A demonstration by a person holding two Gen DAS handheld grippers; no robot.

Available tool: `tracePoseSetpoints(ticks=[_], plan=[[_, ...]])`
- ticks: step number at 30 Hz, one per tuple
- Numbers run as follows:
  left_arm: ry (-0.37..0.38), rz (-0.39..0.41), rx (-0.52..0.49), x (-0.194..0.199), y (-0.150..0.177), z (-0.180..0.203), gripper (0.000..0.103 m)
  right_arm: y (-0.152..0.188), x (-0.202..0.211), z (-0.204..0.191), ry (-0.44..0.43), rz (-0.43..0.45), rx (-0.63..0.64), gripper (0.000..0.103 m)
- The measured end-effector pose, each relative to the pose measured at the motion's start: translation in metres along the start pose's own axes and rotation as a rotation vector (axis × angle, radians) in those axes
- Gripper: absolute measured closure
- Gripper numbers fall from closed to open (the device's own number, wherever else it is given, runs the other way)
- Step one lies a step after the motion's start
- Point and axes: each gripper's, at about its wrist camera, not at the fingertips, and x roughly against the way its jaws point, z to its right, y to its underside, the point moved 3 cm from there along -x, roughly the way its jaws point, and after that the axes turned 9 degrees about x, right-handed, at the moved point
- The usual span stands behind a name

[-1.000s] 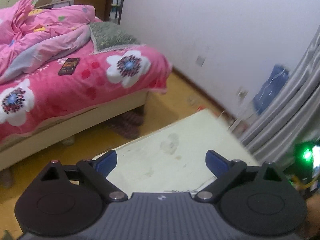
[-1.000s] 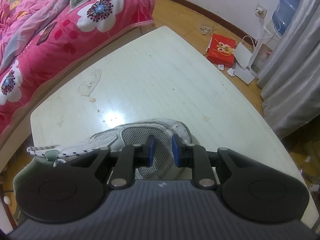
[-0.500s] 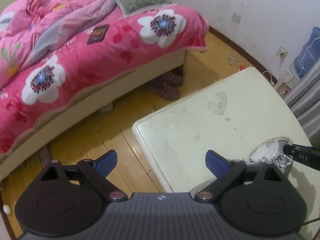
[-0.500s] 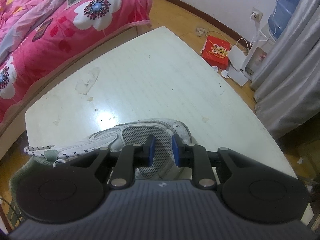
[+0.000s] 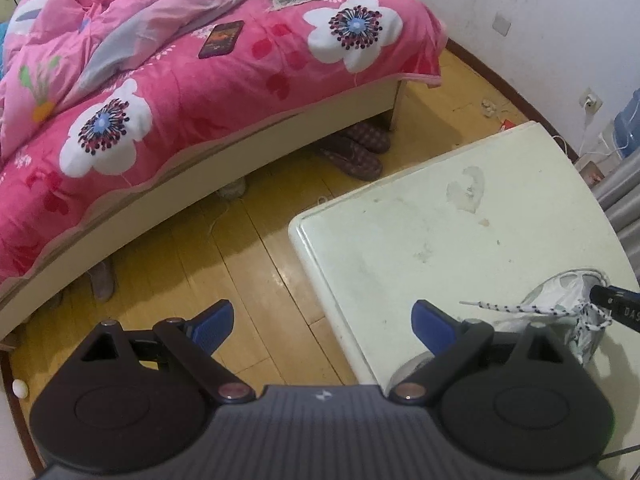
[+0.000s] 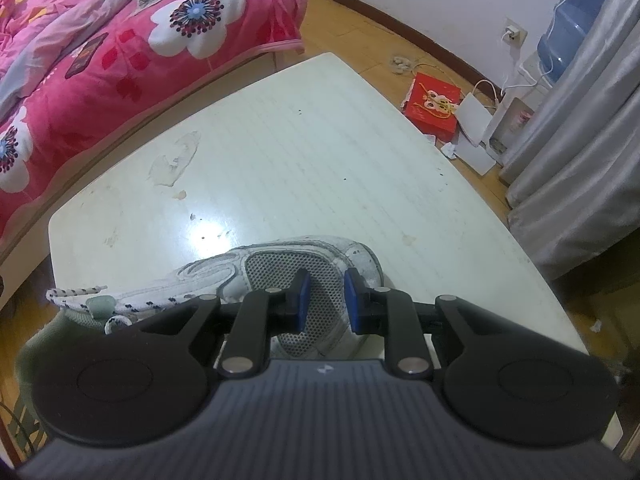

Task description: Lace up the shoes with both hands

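Note:
A worn white shoe with a grey mesh toe lies on the cream table. Its white, black-flecked lace trails off to the left. My right gripper hovers over the mesh toe, its blue pads a narrow gap apart with nothing pinched between them. In the left wrist view the shoe and lace sit at the right, and one of the right gripper's black fingers reaches the shoe's top. My left gripper is wide open and empty above the table's corner and the floor.
A bed with a pink flowered quilt and a phone on it stands left of the table. Slippers lie under the bed. A red box, grey curtains and a blue water bottle are to the right.
The left gripper has tipped downward: its view swung from the wall and bed to the floor, the table corner and the shoe. The right gripper has stayed put over the shoe.

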Motion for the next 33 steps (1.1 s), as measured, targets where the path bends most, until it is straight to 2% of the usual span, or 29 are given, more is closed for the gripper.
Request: tracePoseSetpoints(ticks=[9, 12, 14, 18, 22, 24, 26, 29, 33], plan=[[-0.006, -0.039, 0.019, -0.008, 0.005, 0.001, 0.007, 0.000, 0.000, 0.003, -0.005, -0.003, 0.008, 0.085], [0.014, -0.026, 0.045, -0.005, 0.006, -0.004, 0.007, 0.000, -0.001, 0.004, -0.009, -0.002, 0.009, 0.085], [0.071, 0.003, 0.086, 0.004, 0.006, -0.011, 0.007, 0.001, -0.001, 0.004, -0.010, -0.001, 0.009, 0.085], [0.280, 0.030, 0.189, 0.020, 0.009, -0.021, 0.007, 0.002, 0.000, 0.005, -0.011, 0.002, 0.008, 0.085], [0.445, -0.036, 0.309, 0.016, 0.017, -0.022, 0.010, 0.004, 0.000, 0.005, -0.009, 0.013, -0.002, 0.085], [0.521, -0.105, 0.355, 0.007, 0.021, -0.018, 0.018, 0.004, -0.001, 0.005, -0.010, 0.014, -0.001, 0.085], [0.590, -0.166, 0.443, -0.005, 0.024, -0.017, 0.028, 0.003, -0.001, 0.005, -0.014, 0.014, -0.001, 0.085], [0.648, -0.208, 0.542, -0.019, 0.022, -0.018, 0.040, 0.003, -0.001, 0.008, -0.026, 0.012, -0.008, 0.085], [0.620, -0.262, 0.561, -0.039, 0.012, -0.015, 0.051, 0.003, -0.001, 0.010, -0.036, 0.016, -0.012, 0.085]])
